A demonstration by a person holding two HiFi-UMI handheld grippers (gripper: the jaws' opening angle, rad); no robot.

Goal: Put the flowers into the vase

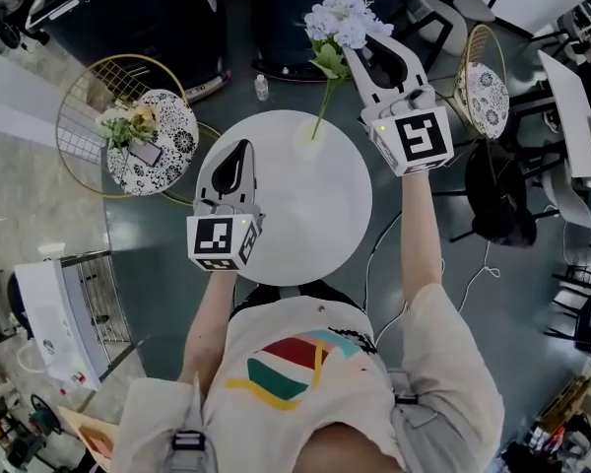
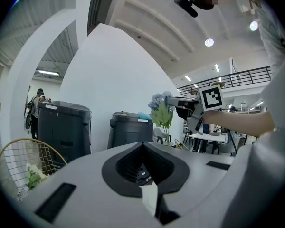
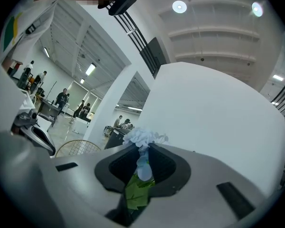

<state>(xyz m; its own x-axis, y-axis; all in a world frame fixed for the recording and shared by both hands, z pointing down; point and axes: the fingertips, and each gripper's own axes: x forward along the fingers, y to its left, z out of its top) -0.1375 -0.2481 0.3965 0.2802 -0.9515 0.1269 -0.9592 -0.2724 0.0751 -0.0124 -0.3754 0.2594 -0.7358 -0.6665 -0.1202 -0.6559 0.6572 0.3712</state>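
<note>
Grey plastic with black pads: my left tongs (image 1: 240, 149) hang over the near left part of the round white surface (image 1: 315, 225). They are shut, pad against pad, with nothing between them, and they point roughly level toward the far side of the room.

Farther out and to the right, my right arm stretches past the right rim of the surface. My right tongs (image 1: 360, 45) are beyond its far edge, held up above it. They are closed nearly all the way on the flower (image 1: 341, 18), and the pads pinch the stalk just under the head. Green leaves are bunched in the gap, and the pale white-blue blooms stand clear of the tips. From the grip the thin green stem slants down and left to the far rim of the surface. A faint, pale-green glassy shape sits there — the vase (image 1: 306, 136), as far as I can make out. I cannot tell whether the stem's foot is inside it.

Left of the surface, a gold wire chair (image 1: 79, 106) carries a patterned cushion (image 1: 172, 151) with another small bunch of flowers (image 1: 128, 124). A second gold wire chair (image 1: 485, 77) stands at the right. Farthest off, two dark bins (image 2: 66, 127) stand against a white wall.
</note>
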